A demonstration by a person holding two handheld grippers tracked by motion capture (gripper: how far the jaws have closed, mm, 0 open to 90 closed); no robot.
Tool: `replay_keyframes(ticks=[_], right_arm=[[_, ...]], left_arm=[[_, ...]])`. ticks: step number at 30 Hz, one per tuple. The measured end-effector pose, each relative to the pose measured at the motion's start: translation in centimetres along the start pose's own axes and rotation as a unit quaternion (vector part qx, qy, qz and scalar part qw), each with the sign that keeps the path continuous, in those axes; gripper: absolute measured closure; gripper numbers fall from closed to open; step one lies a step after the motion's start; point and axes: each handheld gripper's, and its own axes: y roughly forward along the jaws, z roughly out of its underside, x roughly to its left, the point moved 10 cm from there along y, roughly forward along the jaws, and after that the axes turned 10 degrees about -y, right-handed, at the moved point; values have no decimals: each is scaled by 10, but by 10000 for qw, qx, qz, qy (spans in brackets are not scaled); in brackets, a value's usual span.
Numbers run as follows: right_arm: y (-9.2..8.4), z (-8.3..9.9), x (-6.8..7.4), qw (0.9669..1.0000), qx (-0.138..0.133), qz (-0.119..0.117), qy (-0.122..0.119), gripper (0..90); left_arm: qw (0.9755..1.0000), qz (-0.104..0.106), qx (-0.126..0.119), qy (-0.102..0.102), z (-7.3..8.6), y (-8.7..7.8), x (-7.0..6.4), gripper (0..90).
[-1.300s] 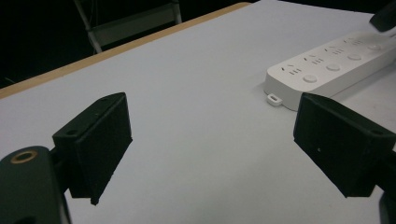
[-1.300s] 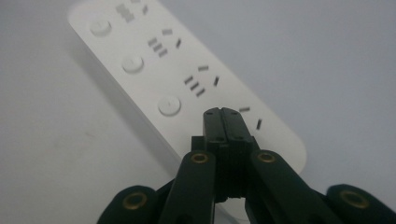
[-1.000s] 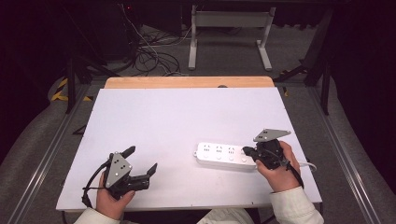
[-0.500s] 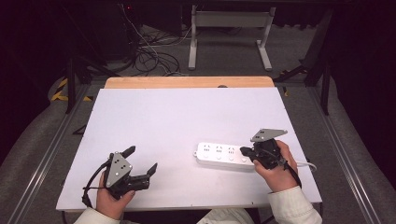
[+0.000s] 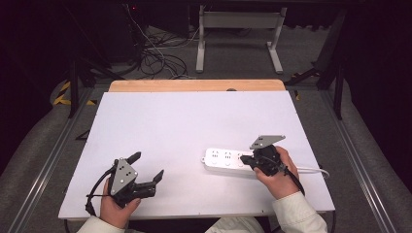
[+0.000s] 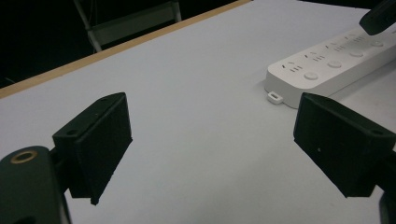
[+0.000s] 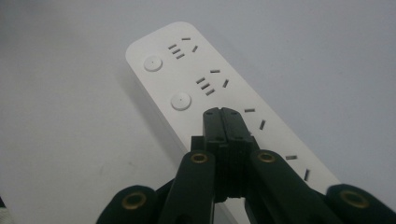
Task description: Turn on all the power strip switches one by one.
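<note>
Both grippers sit at the near side of the table point(image 5: 194, 111). Largest first: the white table, bare apart from the strip. Next, the power strip point(image 5: 226, 158) lies flat at the near right, its cable running off to the right. The left gripper point(image 5: 148, 167) rests at the near left, well apart from the strip, jaws spread wide and empty. The right gripper point(image 7: 223, 116) has its jaws pressed together with nothing between them, tip down over the strip's third button (whether it actually touches I cannot tell). My judgement: the job is pressing the strip's switches; the two far buttons point(image 7: 153, 63) look alike, so what is already done cannot be read.
</note>
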Motion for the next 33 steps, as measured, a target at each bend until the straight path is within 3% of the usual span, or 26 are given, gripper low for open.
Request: replay_keyframes(ticks=[8,33], right_arm=[[11,3,3,9999,103,-125,-13,900],[20,9,4,9994,317,-104,-34,900]], left_arm=[[10000,10,9,-20,0,0,-1,117],[10000,8,10,-20,1,0,-1,116]])
